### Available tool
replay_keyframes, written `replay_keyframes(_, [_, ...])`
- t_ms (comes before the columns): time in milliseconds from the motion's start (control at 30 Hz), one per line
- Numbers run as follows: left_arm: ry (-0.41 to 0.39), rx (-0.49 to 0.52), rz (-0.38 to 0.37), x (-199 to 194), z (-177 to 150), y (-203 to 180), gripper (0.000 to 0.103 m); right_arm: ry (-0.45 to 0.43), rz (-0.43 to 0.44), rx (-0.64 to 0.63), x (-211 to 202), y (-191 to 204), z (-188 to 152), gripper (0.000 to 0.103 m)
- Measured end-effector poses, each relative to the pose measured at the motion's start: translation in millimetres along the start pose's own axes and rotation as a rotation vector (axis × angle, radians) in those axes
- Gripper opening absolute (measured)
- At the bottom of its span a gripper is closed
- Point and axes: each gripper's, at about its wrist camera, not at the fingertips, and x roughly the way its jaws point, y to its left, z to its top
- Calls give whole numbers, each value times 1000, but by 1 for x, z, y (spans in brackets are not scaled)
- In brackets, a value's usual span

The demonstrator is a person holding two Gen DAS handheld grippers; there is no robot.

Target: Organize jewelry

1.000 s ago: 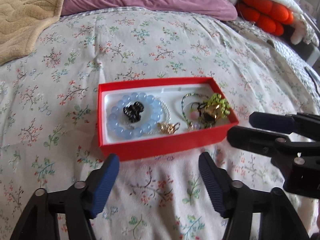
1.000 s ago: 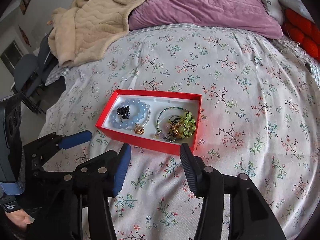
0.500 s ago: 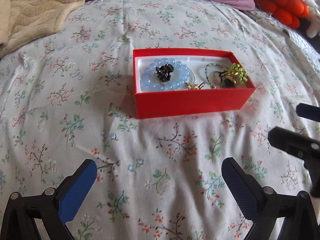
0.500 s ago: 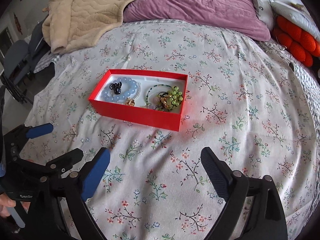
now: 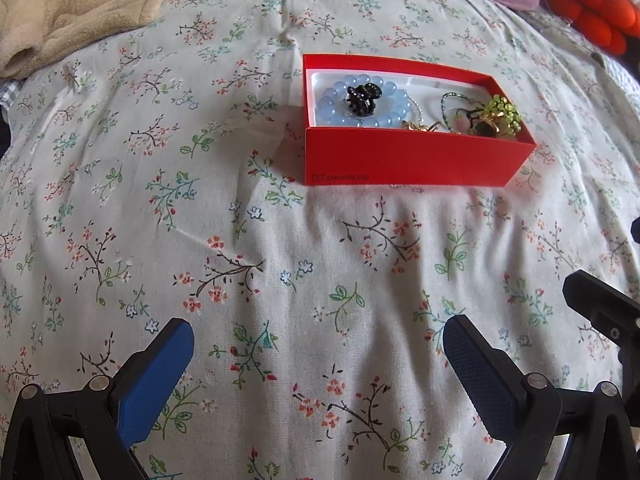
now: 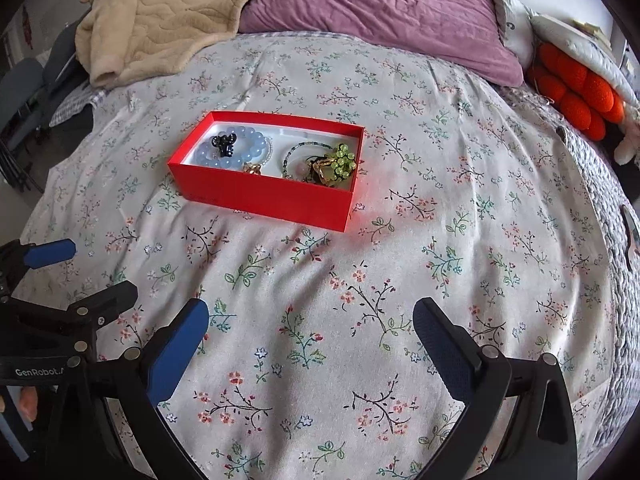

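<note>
Left wrist view: the left gripper [image 5: 316, 344] is hovering over the floral bedspread [image 5: 280, 264] with its blue-padded fingers [image 5: 154, 376] spread wide and holding nothing. At the far left a beige quilted blanket [image 5: 80, 4] is lying bunched at the head of the bed. Further right, well ahead of the gripper, a red box [image 5: 412, 160] is sitting on the bedspread with its lid off. In its left part a pale blue bead bracelet [image 5: 362, 106] is lying with a black hair claw [image 5: 362, 98] resting on top of it. In the right part a gold piece [image 5: 416, 125], a thin green beaded strand [image 5: 450, 98] and a green flower ornament [image 5: 502, 114] are lying tangled together. At the right edge part of the other tool is showing.

Right wrist view: the left gripper [image 6: 52, 276] is showing at the left edge. The right gripper [image 6: 310, 320] is hanging released over the bedspread [image 6: 440, 240], fingers [image 6: 176, 352] wide apart and empty. The box [image 6: 264, 196] is lying well ahead, slightly left of centre, with the bracelet [image 6: 244, 152], claw [image 6: 224, 145] and flower ornament [image 6: 340, 160] inside. A purple pillow [image 6: 380, 4] is lying beyond it, and orange plush balls [image 6: 576, 92] are sitting at the far right.
</note>
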Motion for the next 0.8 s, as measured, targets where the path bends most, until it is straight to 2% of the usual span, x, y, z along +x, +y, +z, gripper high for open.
replay_keyframes(800, [-10, 19, 41, 2, -1, -2, 102, 30, -32, 0, 10, 4, 0, 103])
